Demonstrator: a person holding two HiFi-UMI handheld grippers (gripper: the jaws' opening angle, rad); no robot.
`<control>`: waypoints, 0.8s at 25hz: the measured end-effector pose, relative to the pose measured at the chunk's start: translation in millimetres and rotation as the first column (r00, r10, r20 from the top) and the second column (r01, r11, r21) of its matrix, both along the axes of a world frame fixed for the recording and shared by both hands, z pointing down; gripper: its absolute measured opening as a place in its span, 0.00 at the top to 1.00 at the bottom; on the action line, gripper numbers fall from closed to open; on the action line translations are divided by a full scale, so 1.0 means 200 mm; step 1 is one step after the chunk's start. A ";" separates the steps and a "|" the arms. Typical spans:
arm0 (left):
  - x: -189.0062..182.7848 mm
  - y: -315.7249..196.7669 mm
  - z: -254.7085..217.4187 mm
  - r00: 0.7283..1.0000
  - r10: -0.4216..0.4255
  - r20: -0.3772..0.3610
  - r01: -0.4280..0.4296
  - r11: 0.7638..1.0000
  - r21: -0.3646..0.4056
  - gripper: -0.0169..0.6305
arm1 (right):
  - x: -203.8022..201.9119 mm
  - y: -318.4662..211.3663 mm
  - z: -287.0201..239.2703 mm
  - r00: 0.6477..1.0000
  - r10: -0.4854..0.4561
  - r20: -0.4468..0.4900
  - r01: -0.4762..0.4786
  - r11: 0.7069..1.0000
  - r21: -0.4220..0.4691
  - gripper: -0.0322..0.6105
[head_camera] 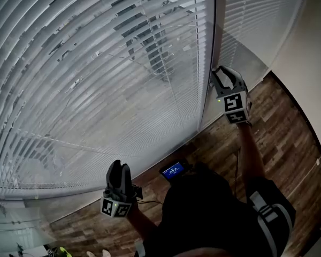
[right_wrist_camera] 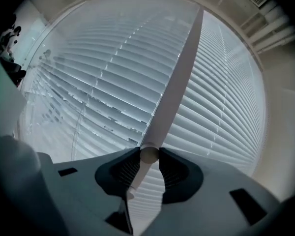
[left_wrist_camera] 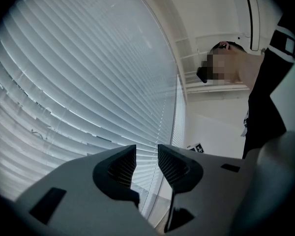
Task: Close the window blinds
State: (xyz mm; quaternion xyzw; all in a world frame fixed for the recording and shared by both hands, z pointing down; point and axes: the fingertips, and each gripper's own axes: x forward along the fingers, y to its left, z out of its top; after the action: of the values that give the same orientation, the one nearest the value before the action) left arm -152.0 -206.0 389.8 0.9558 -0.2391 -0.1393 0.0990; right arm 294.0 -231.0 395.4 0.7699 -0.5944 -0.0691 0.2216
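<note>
Grey right gripper (head_camera: 220, 73) raised, clamping wand (right_wrist_camera: 174, 82).

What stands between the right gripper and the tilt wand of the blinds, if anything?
Nothing visible does. The tilt wand already sits between the jaws of the right gripper, and the pads touch it on both sides. It hangs in front of the blinds.

No readable writing.
Left cube (head_camera: 115, 208) and right cube (head_camera: 235, 108), behind the fingers, show only square black-and-white patterns; the blue screen (head_camera: 174, 170) between them is too small to read.
</note>
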 end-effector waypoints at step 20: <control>0.01 -0.01 -0.01 1.000 0.013 -0.012 -0.013 1.000 -0.002 0.77 | 0.04 0.00 0.00 0.453 -0.305 0.838 -0.017 0.937 0.350 0.75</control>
State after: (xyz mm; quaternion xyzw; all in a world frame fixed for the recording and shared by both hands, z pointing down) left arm -150.2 -208.5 387.4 0.9564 -0.2327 -0.1442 0.1021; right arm 302.8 -231.6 396.1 0.6643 -0.6679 0.2276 -0.2467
